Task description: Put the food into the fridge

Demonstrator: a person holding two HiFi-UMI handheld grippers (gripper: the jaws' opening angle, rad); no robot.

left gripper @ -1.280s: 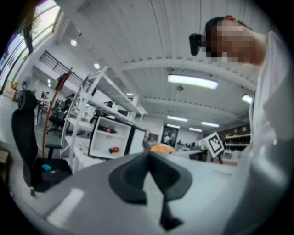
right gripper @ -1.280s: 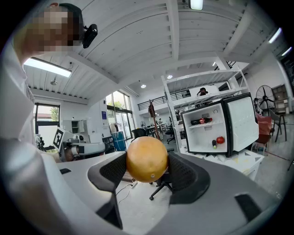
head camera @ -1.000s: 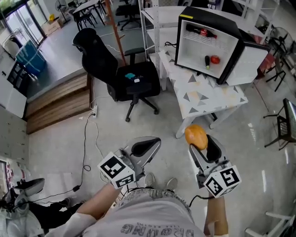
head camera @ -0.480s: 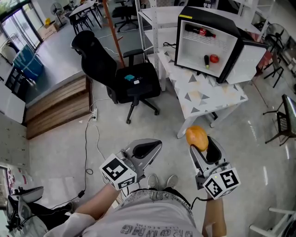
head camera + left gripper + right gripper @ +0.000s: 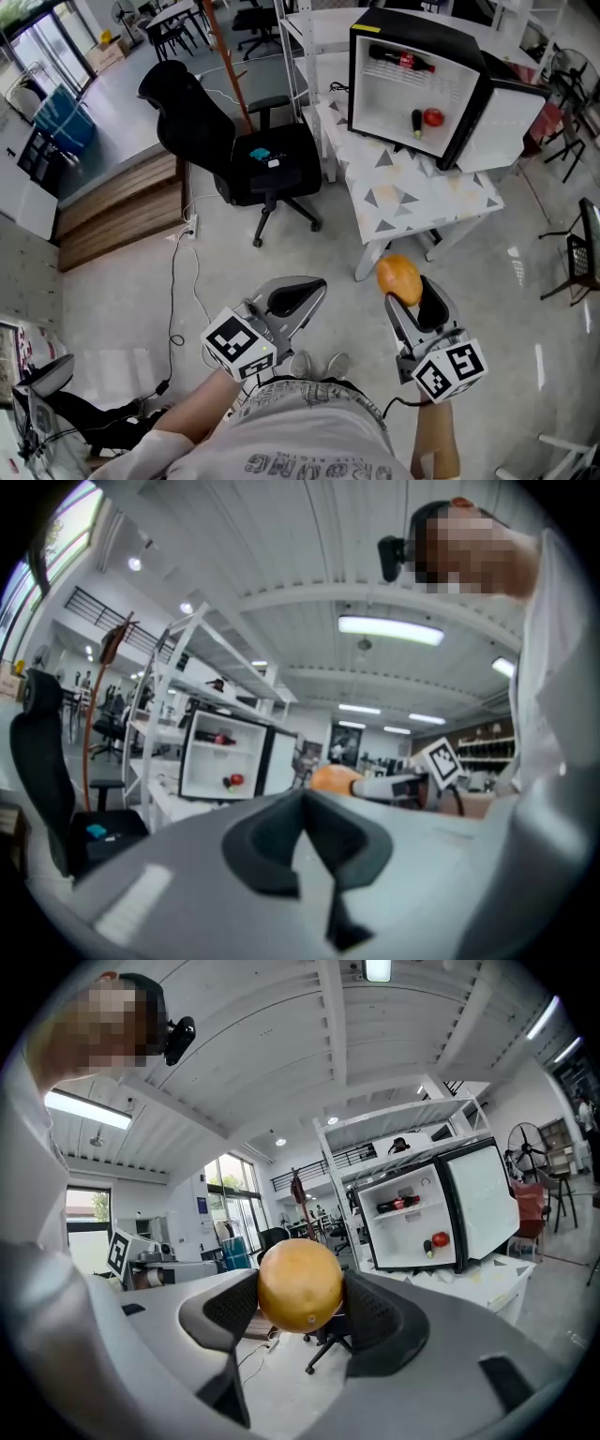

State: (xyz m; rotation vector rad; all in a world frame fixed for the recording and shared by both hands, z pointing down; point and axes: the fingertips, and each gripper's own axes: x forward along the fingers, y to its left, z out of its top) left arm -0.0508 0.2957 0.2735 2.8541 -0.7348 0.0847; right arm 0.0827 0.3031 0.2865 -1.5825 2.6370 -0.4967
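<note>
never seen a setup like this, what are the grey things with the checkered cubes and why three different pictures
There is no robot here. A person holds a two-jaw gripper in each hand, and the marker cubes are part of those grippers. The head view comes from a camera on the person's head, looking down at the left gripper and the right gripper. The other two pictures come from a camera riding on each gripper, looking along its jaws. The right gripper's jaws are closed on an orange fruit. The left gripper's jaws are together with nothing between them. Ahead, a small fridge stands open on a white table. It holds a bottle on the upper shelf, and below a red round item beside a dark item.
</note>
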